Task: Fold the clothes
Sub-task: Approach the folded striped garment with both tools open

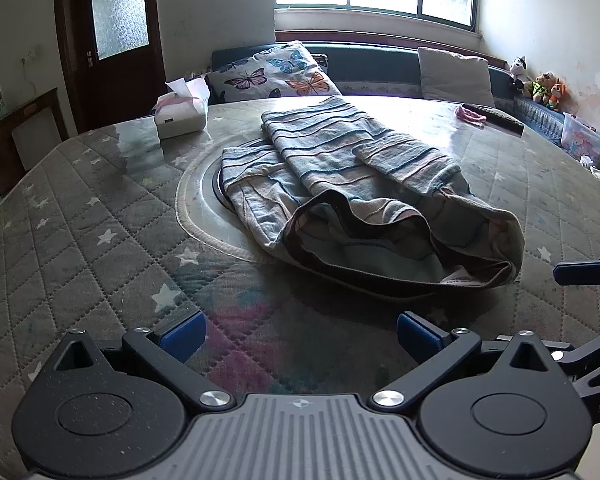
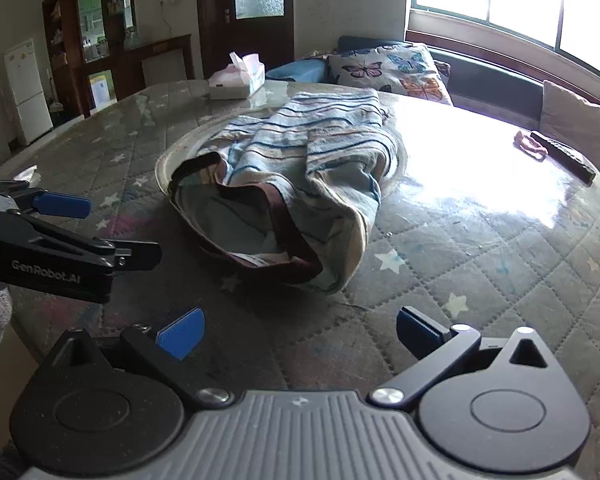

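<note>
Now | L tongs [image 1: 300, 336] wide open, empty | R tongs [image 2: 300, 334] same | pants [image 1: 352, 200] untouched

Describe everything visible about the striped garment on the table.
The striped garment looks like soft knit trousers in pale blue, beige and pink with thin dark stripes. It lies loosely on the quilted star-patterned table cover, partly over a round glass plate. Its dark-banded waist gapes open at the near end, legs stretching away, one overlapping the other. Neither gripper touches it.

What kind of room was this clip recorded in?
Most likely a lived-in home dining or living room: a large table under a quilted star-print cover, a bench seat with a butterfly-print cushion below the window, and a white fridge beside wooden cabinets.
</note>
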`<state>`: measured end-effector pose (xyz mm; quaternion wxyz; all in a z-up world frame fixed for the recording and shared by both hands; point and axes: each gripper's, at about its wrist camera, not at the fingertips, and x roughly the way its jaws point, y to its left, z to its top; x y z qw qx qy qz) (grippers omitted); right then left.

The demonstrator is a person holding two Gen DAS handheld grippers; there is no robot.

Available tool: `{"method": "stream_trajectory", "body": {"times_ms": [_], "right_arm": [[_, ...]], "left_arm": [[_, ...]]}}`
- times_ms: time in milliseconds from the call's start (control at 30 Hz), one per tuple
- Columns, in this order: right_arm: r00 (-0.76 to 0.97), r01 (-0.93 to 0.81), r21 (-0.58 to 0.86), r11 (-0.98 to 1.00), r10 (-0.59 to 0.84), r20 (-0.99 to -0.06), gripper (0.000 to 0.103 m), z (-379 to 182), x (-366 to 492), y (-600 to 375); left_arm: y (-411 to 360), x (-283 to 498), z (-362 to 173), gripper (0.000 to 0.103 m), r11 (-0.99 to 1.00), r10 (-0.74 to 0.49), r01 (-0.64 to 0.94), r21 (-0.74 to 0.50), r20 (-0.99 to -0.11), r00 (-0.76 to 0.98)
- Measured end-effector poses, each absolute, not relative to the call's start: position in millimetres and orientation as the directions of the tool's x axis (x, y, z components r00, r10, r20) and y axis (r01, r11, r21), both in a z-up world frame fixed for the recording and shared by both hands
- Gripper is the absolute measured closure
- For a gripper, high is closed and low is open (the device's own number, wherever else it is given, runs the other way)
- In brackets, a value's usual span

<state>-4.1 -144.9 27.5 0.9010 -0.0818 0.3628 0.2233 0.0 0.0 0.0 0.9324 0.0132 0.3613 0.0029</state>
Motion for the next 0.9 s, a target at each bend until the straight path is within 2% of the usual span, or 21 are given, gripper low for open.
{"method": "stream_trajectory", "body": {"times_ms": [900], "right_arm": [[0.59,-0.459,0.018,0.888,0.319,-0.742,0.0,13,-4,-138]], "left_arm": [[-5,5,-1,0.0,0.999,-0.003,0.032,0.028,-0.691,0.723]]}}
